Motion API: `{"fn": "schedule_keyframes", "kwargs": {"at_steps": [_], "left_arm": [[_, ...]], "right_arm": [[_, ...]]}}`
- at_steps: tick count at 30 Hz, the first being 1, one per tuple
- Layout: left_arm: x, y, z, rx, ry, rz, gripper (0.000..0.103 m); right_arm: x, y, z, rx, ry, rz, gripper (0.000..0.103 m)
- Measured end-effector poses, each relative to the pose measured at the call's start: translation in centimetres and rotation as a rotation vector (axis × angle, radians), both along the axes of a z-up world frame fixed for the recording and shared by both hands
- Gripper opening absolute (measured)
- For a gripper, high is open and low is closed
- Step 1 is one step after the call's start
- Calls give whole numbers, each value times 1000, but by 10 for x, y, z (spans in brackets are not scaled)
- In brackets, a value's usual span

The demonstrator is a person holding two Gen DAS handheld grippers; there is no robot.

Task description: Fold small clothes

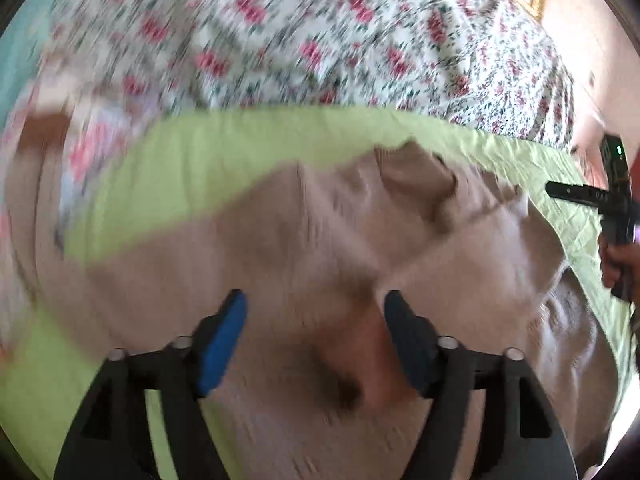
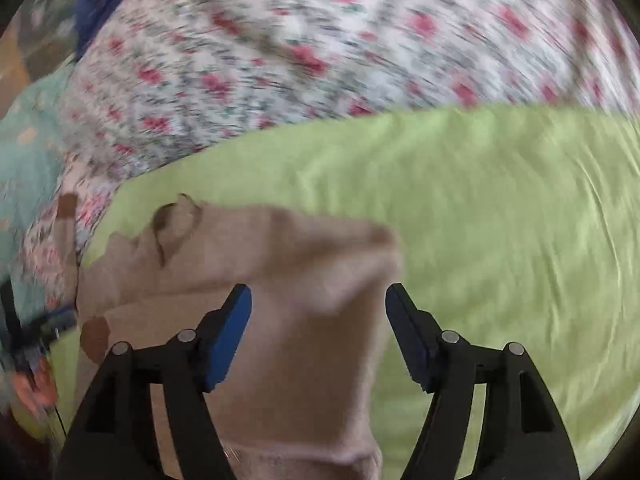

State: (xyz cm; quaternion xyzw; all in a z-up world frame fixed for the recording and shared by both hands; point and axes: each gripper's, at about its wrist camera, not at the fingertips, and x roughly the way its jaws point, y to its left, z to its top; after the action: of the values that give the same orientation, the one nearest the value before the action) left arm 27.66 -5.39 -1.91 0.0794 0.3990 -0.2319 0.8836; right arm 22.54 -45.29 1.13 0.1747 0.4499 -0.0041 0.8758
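1. A beige garment point(image 1: 304, 240) is spread on a light green sheet point(image 1: 168, 168), which lies over a floral bedcover point(image 1: 320, 40).
2. The fingers of the left gripper point(image 1: 316, 340) are held apart above the garment; nothing is clamped.
3. The fingers of the right gripper point(image 2: 318, 336) are also apart, over a raised fold of the garment point(image 2: 280, 280), without pressing it.
4. Both views are blurred.
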Motion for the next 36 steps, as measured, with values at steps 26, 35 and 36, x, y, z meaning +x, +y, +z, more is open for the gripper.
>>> {"fn": "schedule_keyframes", "kwargs": {"at_steps": [26, 35, 36], "left_arm": [[137, -32, -32, 103, -42, -9, 8], [156, -48, -59, 158, -31, 117, 17], [157, -47, -56, 155, -23, 126, 23]], "right_arm": [[107, 35, -16, -228, -21, 175, 6], [125, 34, -64, -254, 90, 55, 7], [129, 34, -62, -236, 89, 38, 7]]}}
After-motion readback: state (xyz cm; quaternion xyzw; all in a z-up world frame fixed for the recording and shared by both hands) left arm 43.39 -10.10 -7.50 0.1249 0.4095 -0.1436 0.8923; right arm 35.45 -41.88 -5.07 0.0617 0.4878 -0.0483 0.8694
